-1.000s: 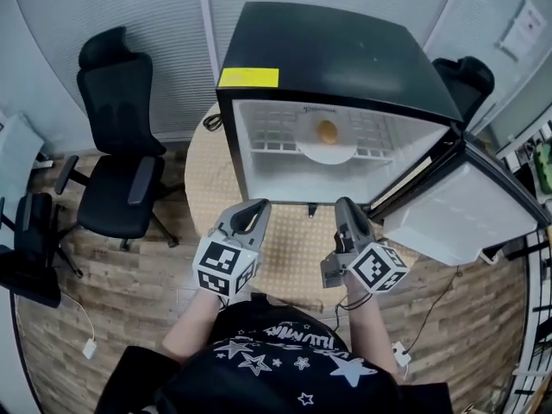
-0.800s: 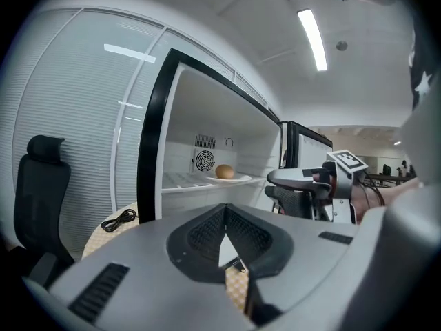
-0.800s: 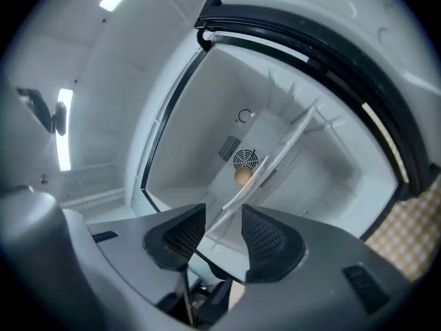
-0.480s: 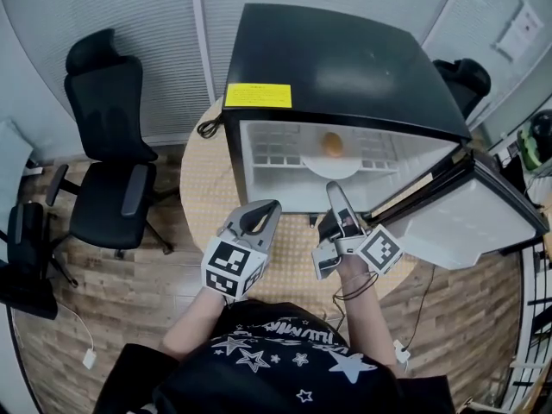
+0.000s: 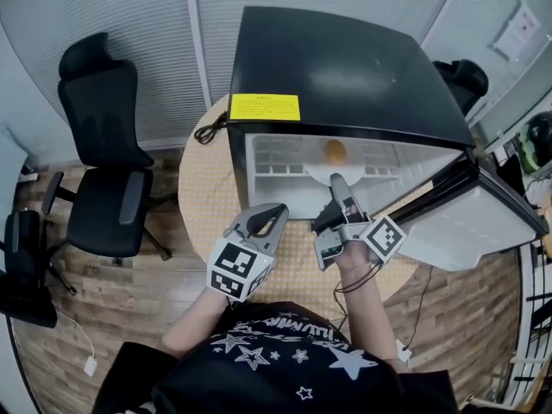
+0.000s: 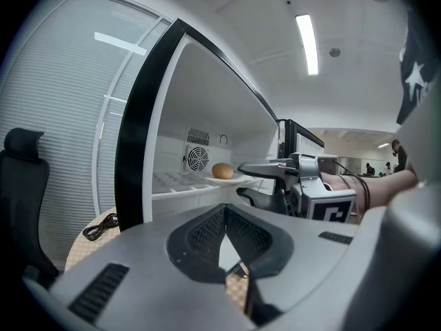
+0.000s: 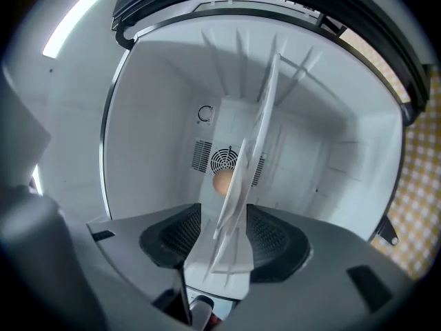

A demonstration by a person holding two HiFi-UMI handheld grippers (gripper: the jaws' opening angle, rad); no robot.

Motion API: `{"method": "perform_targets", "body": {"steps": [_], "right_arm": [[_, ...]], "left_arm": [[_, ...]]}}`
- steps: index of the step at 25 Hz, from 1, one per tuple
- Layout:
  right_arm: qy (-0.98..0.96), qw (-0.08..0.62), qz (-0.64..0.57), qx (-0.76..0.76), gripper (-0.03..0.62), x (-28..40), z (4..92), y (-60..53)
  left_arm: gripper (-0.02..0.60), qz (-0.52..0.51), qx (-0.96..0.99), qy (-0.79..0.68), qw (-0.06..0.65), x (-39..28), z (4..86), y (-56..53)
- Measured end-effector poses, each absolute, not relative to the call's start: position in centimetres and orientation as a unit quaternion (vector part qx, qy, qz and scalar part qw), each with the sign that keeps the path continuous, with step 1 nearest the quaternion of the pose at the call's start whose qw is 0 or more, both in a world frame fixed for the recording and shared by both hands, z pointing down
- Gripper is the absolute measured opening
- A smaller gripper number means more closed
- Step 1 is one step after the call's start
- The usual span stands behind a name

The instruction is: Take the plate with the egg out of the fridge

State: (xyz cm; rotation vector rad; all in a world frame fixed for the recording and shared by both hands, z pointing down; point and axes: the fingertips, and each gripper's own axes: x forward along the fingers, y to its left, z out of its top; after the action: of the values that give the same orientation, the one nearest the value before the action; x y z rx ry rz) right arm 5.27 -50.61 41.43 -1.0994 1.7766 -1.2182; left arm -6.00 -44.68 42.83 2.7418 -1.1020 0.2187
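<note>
Right tool (image 7: 224, 212): jaws set wide, one on each side of the near rim of the plate (image 7: 238, 185). Contact between pads and rim can't be judged. The right gripper view is rolled sideways, so the plate reads as an edge-on blade between the pads, with the egg (image 7: 220, 183) on it just past the tips. The fan grille (image 7: 226, 161) sits behind on the back wall.

Only the left gripper view gives the side profile: one jaw of the right tool (image 6: 265, 181) above the plate (image 6: 231, 179), one below. The plate is level on the white shelf (image 6: 176, 188), carrying the egg (image 6: 222, 171).

Left tool (image 6: 224, 209): tips together, nothing between them, outside the fridge.

Head view: right tool (image 5: 328, 203) reaches into the fridge (image 5: 345, 67) mouth, with the egg (image 5: 335, 152) at its 12 o'clock. Left tool (image 5: 278, 210) is at its 9 o'clock, over the counter (image 5: 203, 188). Door (image 5: 474, 222) is swung open toward 3 o'clock. A yellow label (image 5: 265, 107) is on the top front corner and a black cable (image 5: 210, 130) lies on the counter at the fridge's 9 o'clock. An office chair (image 5: 103, 162) stands further out at 9 o'clock.
</note>
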Motion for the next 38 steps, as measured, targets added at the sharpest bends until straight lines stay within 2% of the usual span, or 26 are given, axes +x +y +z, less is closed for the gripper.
{"method": "perform_targets", "body": {"steps": [11,15,22,25,38], "right_arm": [[0.667,0.342,-0.478,-0.458,0.189,6.3,42.2,-51.6],[0.648,0.345,-0.492,-0.468,0.132,6.7,42.6,-51.7],[0.619,0.373,-0.517,-0.459,0.109,6.8,42.7,-51.5],[0.611,0.381,-0.527,-0.452,0.073,6.7,42.5,-51.3],[0.601,0.413,-0.551,-0.406,0.067,6.3,41.8,-49.4]], "left_arm": [[0.008,0.075,0.925,-0.361,0.095,-5.7,43.3,-45.2],[0.008,0.078,0.925,-0.359,0.095,-5.6,43.3,-45.3],[0.008,0.078,0.924,-0.361,0.096,-5.7,43.5,-45.4],[0.008,0.076,0.924,-0.362,0.096,-5.7,43.5,-45.4],[0.008,0.077,0.921,-0.37,0.091,-5.8,43.0,-44.2]]}}
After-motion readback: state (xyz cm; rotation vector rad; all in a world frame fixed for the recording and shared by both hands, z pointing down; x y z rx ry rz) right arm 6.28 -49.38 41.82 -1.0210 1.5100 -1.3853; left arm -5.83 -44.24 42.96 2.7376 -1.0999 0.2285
